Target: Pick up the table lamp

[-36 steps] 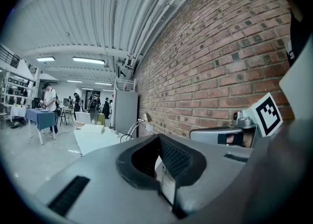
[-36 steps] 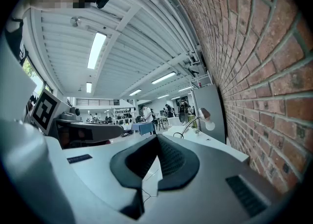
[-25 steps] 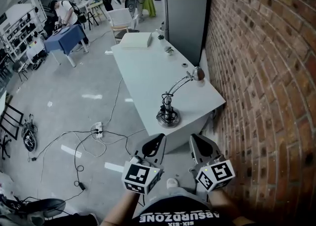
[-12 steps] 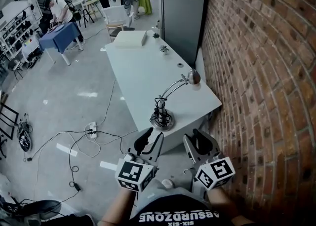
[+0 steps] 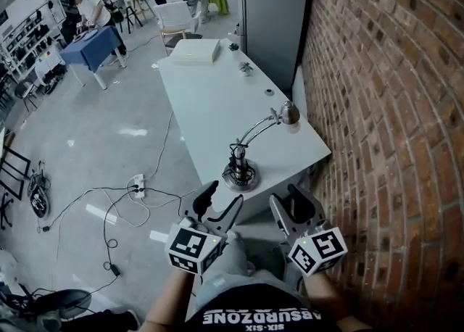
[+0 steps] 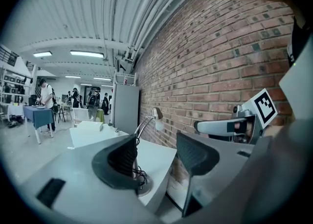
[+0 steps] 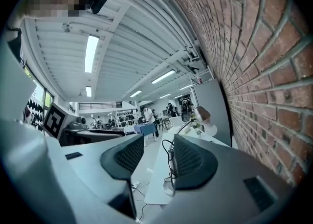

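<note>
The table lamp stands near the front end of the white table: a round metal base with coiled cord, a curved arm and a small shade. My left gripper and right gripper hover side by side just short of the table's near edge, apart from the lamp. Both sets of jaws are opening, and nothing is between them. In the left gripper view the lamp shows past the gripper. In the right gripper view the lamp rises beyond the gripper.
A brick wall runs along the right, close to the table. A white box and small plants sit at the far end, before a grey cabinet. Cables and a power strip lie on the floor at left. People stand by a blue table.
Both grippers' jaws have gone from shut to spread apart. Both hands have come a little closer to the table's near edge. The lamp has not moved.
</note>
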Motion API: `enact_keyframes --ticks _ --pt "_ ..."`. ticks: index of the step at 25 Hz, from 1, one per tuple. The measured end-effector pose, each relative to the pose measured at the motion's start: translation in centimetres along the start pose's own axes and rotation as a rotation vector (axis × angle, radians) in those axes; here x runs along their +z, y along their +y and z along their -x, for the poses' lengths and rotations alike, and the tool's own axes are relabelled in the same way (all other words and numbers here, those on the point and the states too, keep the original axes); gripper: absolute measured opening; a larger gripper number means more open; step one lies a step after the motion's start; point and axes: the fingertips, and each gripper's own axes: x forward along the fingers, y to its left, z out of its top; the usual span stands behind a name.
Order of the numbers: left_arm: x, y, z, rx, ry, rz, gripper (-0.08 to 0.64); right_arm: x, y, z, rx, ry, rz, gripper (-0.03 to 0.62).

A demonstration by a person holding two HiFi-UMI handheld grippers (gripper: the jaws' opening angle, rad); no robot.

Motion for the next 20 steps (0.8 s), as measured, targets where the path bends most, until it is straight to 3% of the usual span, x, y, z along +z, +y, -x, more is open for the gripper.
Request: enact_keyframes --ticks 9,20 --pt "-0.2 3.9 -2.5 0.001 0.041 -0.026 0.239 0.1 -2.0 -3.4 -0.027 0.005 -0.040 0.170" --pt "-1.8 6.8 -8.2 -0.123 0.110 -0.023 0.262 -0.4 -5.3 -9.2 -0.077 0.041 -0.097 0.170"
